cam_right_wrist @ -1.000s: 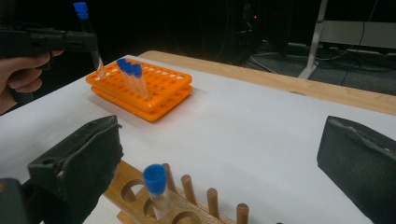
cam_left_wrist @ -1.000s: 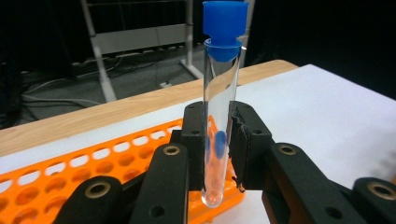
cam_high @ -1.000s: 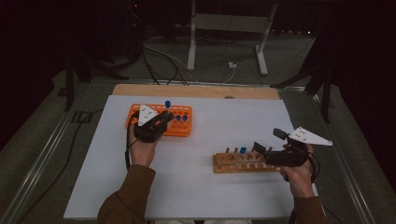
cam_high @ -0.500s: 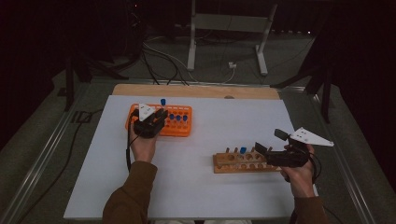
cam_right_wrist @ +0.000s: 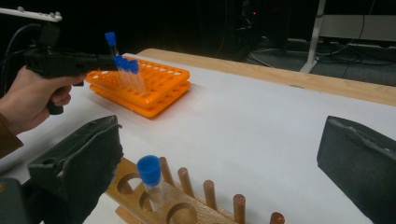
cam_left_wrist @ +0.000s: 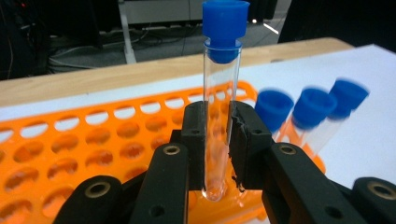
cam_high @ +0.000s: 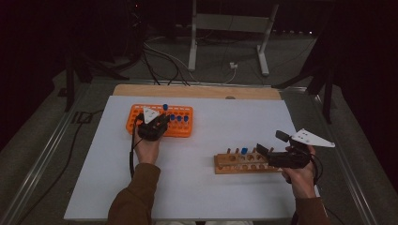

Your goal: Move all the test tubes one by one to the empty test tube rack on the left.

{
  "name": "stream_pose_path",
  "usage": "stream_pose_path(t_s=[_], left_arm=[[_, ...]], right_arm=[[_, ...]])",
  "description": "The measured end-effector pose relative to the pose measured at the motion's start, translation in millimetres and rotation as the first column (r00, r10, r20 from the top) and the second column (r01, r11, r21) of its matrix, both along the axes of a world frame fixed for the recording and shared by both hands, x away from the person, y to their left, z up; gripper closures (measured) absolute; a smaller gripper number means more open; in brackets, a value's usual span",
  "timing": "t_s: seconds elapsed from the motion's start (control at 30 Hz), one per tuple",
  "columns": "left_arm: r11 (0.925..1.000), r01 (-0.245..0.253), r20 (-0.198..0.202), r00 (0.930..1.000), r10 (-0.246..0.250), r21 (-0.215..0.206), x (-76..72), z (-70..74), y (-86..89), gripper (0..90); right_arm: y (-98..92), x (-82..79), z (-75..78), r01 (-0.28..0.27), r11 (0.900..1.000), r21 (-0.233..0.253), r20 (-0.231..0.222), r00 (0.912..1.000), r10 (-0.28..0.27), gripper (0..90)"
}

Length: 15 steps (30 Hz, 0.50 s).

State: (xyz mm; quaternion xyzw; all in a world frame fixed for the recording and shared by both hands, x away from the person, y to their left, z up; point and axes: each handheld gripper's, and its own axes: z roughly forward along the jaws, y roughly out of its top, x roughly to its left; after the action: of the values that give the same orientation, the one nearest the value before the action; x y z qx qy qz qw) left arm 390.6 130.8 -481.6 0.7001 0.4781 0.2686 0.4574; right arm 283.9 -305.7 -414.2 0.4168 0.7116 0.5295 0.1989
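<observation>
The left gripper [cam_left_wrist: 217, 140] is closed on a blue-capped test tube [cam_left_wrist: 221, 98], pinching the bare glass low down, its rounded bottom clear of the orange tube rack [cam_high: 136, 115] that lies toward 11 o'clock on the desk [cam_high: 211, 197]. The likely trouble is a slip: smooth glass held by a narrow pinch, with the heavy cap high above the pads, could tilt or slide if the hand swings quickly, and it could clip the neighbouring caps at 3 o'clock of it. The right gripper [cam_right_wrist: 219, 158] hangs wide open and empty over the wooden peg rack [cam_high: 244, 164], at about 4 o'clock on the desk; its spread jaws could knock the tube standing there [cam_right_wrist: 152, 179]. By count: three capped tubes [cam_left_wrist: 310, 112] left in the orange rack, one held, one in the wooden rack, two racks, two grippers.
</observation>
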Motion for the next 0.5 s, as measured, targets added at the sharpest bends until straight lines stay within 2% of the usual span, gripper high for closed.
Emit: stream_pose_path(t_s=[0.13, 0.23, 0.37, 0.43, 0.5], left_arm=[[0.9997, 0.007, -0.046, 0.9989, -0.006, 0.021, 0.3, -11.4, 0.5, 78.2], [0.9995, 0.013, -0.060, 0.9981, -0.011, 0.030, 0.3, -12.7, 0.6, 78.8], [0.9976, 0.021, -0.098, 0.9950, -0.015, 0.066, 1.3, -15.0, -1.8, 79.0], [0.9981, 0.018, -0.099, 0.9950, -0.012, 0.060, 0.9, -16.6, -1.1, 79.0], [0.9973, 0.018, -0.098, 0.9951, -0.011, 0.071, 0.3, -16.2, -2.2, 79.1]], right_arm=[[1.2, -0.1, -0.5, -0.004, 1.000, -0.003, 0.000, 1.0000, 0.004, 0.0], [1.3, -0.3, -0.4, -0.005, 1.000, -0.004, 0.003, 1.0000, 0.005, 0.0], [1.2, -0.2, -0.8, -0.008, 1.000, -0.002, 0.000, 1.0000, 0.008, 0.1], [1.5, -0.5, -0.6, -0.009, 1.000, -0.003, 0.002, 1.0000, 0.009, 0.0], [1.4, -1.0, 0.0, -0.011, 1.000, -0.001, 0.005, 0.9999, 0.011, 0.0]])
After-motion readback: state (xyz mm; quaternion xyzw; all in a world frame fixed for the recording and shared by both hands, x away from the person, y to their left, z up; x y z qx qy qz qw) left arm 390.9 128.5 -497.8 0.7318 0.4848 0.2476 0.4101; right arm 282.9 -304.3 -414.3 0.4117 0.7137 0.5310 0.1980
